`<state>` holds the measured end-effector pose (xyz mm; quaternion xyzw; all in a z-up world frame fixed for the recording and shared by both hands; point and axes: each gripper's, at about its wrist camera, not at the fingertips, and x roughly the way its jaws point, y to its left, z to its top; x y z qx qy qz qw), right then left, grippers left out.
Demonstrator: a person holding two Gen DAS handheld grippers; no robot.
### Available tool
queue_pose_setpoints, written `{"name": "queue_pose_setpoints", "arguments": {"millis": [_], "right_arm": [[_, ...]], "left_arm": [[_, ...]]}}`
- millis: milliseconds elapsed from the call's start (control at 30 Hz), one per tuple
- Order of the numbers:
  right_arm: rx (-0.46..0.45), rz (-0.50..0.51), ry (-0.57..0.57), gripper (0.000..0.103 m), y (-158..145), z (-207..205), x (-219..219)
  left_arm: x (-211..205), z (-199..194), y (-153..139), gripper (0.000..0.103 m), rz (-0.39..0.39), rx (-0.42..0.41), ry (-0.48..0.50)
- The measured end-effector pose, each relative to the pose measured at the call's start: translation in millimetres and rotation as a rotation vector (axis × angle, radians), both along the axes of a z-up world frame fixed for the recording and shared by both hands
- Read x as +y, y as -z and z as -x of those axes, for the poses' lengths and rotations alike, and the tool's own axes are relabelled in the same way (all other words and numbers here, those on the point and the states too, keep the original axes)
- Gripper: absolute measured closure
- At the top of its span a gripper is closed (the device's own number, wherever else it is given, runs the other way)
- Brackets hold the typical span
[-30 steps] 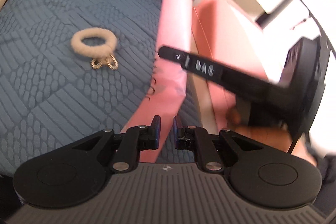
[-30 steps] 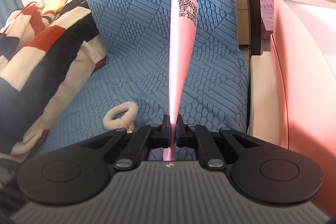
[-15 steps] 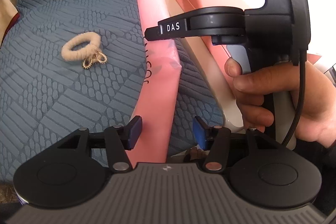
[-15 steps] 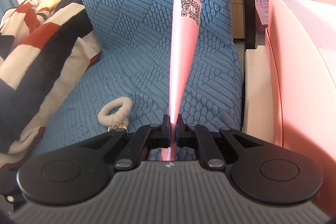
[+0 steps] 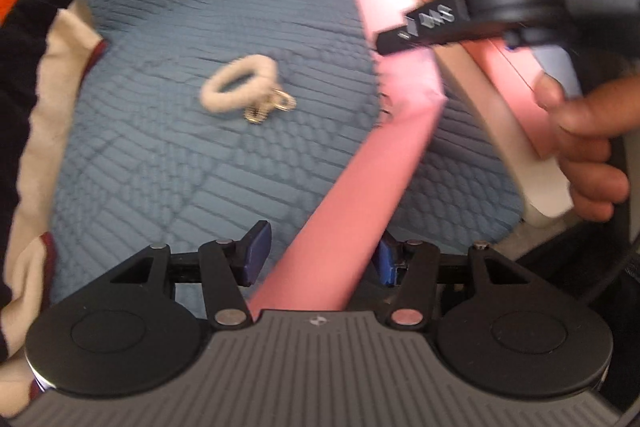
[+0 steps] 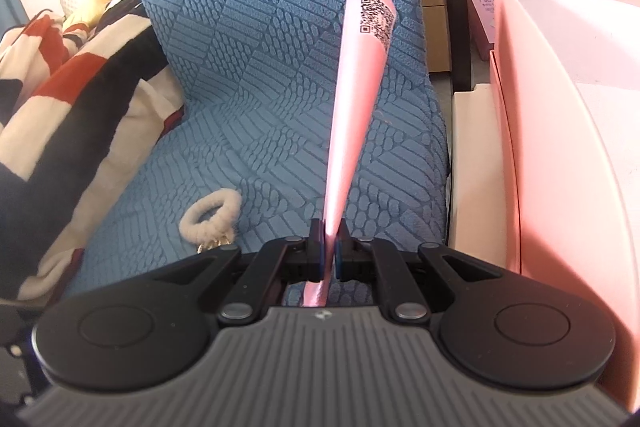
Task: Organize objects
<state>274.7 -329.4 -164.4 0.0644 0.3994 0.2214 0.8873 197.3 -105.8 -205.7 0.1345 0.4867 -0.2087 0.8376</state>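
A long flat pink pouch (image 6: 360, 87) with a QR code stands up from my right gripper (image 6: 329, 247), which is shut on its lower part. In the left wrist view the same pouch (image 5: 360, 187) runs slantwise between the jaws of my left gripper (image 5: 320, 255). That gripper is open: its left pad stands clear of the pouch and its right pad sits beside the pouch's edge. The right gripper (image 5: 384, 43) clamps the pouch higher up, with a person's hand (image 5: 588, 147) on its handle. A cream hair tie (image 5: 240, 89) with a gold charm lies on the blue seat (image 5: 180, 187).
A pink box (image 6: 560, 107) on a white ledge (image 6: 476, 167) stands right of the seat. A striped red, white and dark blanket (image 6: 72, 87) is heaped along the seat's left side. The blue textured backrest (image 6: 260, 7) rises behind.
My left gripper's jaws, shut on the pouch a second ago, have opened, and its view has rolled so the pouch now crosses at a slant. The right gripper keeps its grip in place.
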Motion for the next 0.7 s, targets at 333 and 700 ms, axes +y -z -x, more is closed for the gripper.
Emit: {"name": "queue_pose_setpoints", "arguments": {"millis": [333, 700], "right_arm": [[-0.037, 0.067, -0.068, 0.094, -6, 13, 14], [-0.081, 0.143, -0.146, 0.094, -20, 39, 31]], "left_arm": [[29, -28, -3, 0.043, -0.044, -0.059, -0.166], [48, -34, -16, 0.043, -0.005, -0.123, -0.304]]}}
